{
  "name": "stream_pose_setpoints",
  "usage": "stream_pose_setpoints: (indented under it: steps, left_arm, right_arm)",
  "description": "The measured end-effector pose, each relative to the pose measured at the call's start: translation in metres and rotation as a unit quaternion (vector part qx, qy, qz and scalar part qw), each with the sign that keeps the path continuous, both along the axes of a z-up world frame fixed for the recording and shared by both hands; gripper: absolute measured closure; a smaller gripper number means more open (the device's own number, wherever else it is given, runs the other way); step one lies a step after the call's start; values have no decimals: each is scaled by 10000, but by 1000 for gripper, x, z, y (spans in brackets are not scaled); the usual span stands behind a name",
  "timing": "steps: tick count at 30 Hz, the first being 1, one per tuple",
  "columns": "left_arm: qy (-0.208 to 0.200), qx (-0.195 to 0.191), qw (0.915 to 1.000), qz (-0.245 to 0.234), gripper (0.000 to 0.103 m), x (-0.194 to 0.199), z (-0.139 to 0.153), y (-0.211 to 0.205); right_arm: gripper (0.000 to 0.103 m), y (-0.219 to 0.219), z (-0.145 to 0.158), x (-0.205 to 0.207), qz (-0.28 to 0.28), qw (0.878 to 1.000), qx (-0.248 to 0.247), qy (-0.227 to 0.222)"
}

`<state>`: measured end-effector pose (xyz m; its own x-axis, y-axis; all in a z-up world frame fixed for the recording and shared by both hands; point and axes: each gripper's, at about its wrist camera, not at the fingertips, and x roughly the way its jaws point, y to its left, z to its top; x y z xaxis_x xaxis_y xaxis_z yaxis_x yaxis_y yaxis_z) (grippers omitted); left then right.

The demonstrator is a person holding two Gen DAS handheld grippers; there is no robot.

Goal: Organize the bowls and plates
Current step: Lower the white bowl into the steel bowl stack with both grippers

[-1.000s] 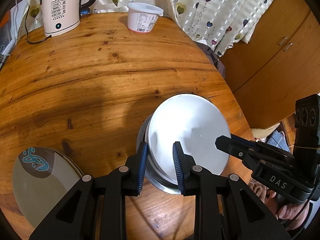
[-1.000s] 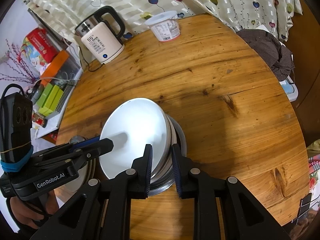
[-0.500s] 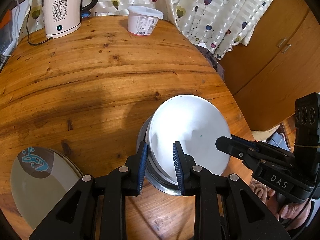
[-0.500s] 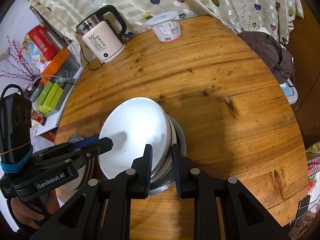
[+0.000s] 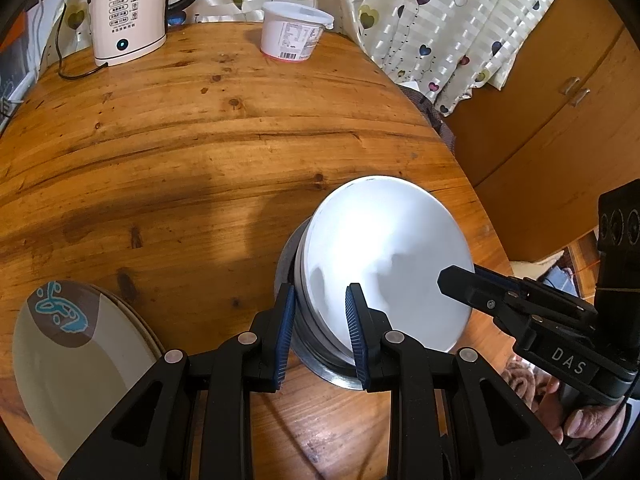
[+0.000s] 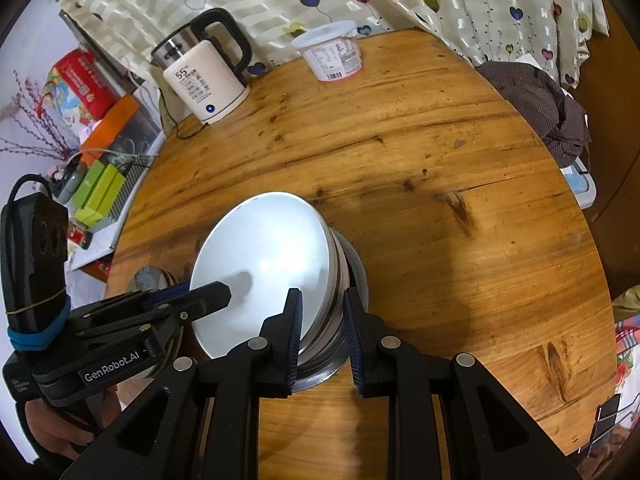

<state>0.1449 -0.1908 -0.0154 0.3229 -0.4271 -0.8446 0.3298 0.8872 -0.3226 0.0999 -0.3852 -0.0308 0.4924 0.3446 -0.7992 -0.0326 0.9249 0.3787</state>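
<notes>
A stack of nested bowls, white (image 5: 384, 256) on top and metal (image 5: 320, 356) below, sits on the round wooden table (image 5: 200, 152). My left gripper (image 5: 320, 336) is shut on the stack's near rim. My right gripper (image 6: 322, 330) grips the opposite rim of the same stack (image 6: 264, 264). A stack of plates with a blue and brown pattern (image 5: 68, 344) lies at the lower left of the left wrist view. Only its edge (image 6: 150, 278) shows in the right wrist view.
A white electric kettle (image 5: 124, 12) with a cord and a white lidded tub (image 5: 294, 32) stand at the table's far edge by the curtain. A wooden cabinet (image 5: 560, 112) is right of the table. A cluttered shelf (image 6: 100, 160) and dark cloth (image 6: 540, 108) flank it.
Both grippers keep their hold on the bowl stack. The view has shifted slightly, so the kettle and tub sit a little lower in frame. The plates have not moved.
</notes>
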Motion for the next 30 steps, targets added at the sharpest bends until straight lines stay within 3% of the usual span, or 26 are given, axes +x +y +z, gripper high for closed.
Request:
stream_pose_setpoints:
  steps: [30]
  left_arm:
    - [-70,-103,9999,-43,76,3,-1,-18]
  right_arm:
    - [81,-21,-1,9,-107,9999,-94,-13]
